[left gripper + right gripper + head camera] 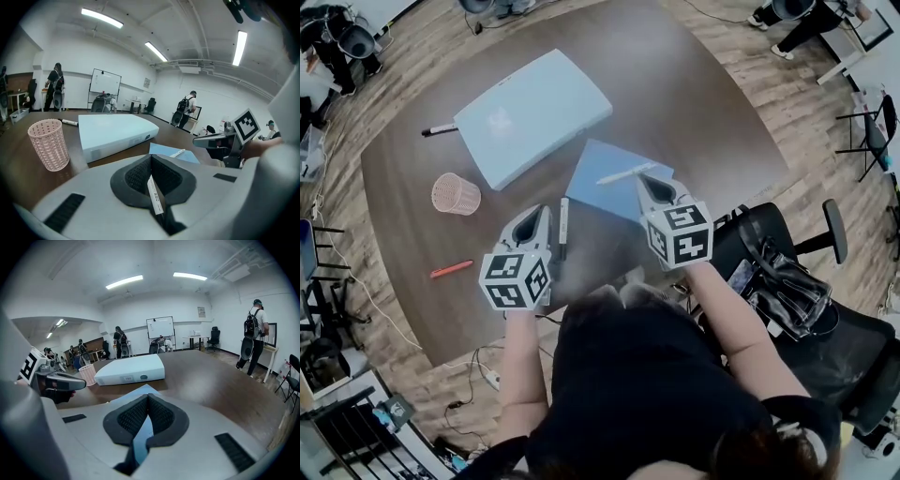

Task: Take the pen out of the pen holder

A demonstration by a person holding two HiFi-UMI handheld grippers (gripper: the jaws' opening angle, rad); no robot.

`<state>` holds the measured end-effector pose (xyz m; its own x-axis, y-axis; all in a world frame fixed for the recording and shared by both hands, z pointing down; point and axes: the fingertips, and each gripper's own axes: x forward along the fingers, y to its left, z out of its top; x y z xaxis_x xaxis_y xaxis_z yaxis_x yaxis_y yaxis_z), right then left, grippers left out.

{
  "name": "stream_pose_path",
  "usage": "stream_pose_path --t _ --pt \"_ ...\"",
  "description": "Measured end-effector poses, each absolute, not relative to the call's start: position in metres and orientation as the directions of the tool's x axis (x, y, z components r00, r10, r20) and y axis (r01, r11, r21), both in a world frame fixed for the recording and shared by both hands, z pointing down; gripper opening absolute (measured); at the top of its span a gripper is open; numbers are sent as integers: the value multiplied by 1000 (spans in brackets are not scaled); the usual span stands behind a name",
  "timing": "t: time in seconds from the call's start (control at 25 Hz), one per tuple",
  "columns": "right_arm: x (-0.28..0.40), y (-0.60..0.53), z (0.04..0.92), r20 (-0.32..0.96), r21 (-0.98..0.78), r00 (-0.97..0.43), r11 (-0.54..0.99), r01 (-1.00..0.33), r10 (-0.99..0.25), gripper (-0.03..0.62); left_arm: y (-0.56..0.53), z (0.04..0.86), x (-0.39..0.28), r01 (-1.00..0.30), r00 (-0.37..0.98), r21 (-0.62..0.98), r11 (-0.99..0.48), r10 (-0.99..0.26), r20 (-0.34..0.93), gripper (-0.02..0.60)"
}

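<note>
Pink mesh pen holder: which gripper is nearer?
Left. The left gripper is right of the pink mesh pen holder; the right gripper is farther right, by the blue folder.

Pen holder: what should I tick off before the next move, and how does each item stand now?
1. Pen holder upright on the table: ok.
2. A pen standing in it to take: not ok, none shows above the rim.
3. Left gripper jaws apart: not ok, together.
4. Right gripper jaws apart: not ok, together.
5. Black pen free on the table: seems ok, it lies under the left gripper.
</note>
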<state>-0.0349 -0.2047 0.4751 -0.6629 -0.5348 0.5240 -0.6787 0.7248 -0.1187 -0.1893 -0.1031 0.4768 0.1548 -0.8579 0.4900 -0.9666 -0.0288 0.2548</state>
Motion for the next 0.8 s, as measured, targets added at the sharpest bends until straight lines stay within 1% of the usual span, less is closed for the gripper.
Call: stream_pose_path --t 0.4,0.8 --pt "-46 -195 474 530 -111 -676 748 -654 -512 18 -89 479 -203 -967 99 252 36 -858 503 28" --pt "-49 -192 476 531 -112 -683 758 -643 -501 18 -79 486 -205 -968 86 243 54 -844 529 28"
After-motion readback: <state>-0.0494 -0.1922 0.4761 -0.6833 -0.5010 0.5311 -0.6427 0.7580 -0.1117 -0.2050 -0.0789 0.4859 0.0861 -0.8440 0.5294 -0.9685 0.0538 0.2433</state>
